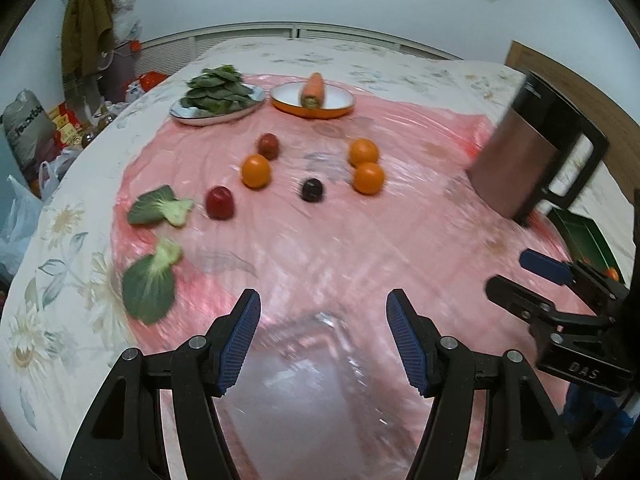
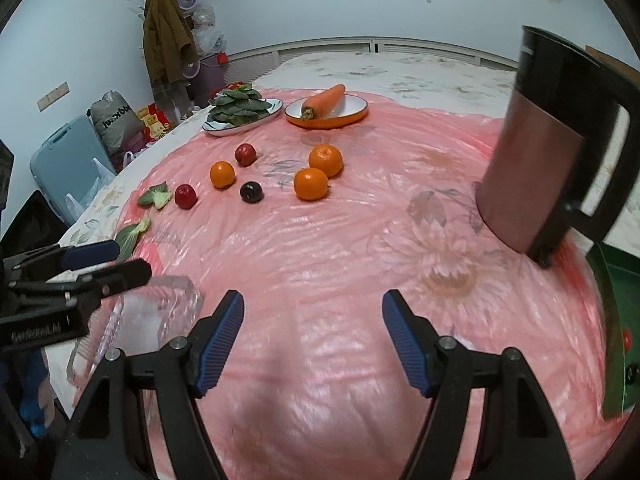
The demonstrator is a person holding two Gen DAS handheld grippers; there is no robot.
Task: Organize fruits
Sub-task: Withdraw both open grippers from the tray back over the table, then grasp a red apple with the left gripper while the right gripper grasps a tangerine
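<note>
Left gripper wide apart, holding nothing, just above see-through square glass dish. Right gripper wide apart too, over pink plastic sheet. Three round oranges, two red apples, one dark plum farther back on sheet.

Both wrist cameras look forward, side by side, sharing the oranges.
</note>
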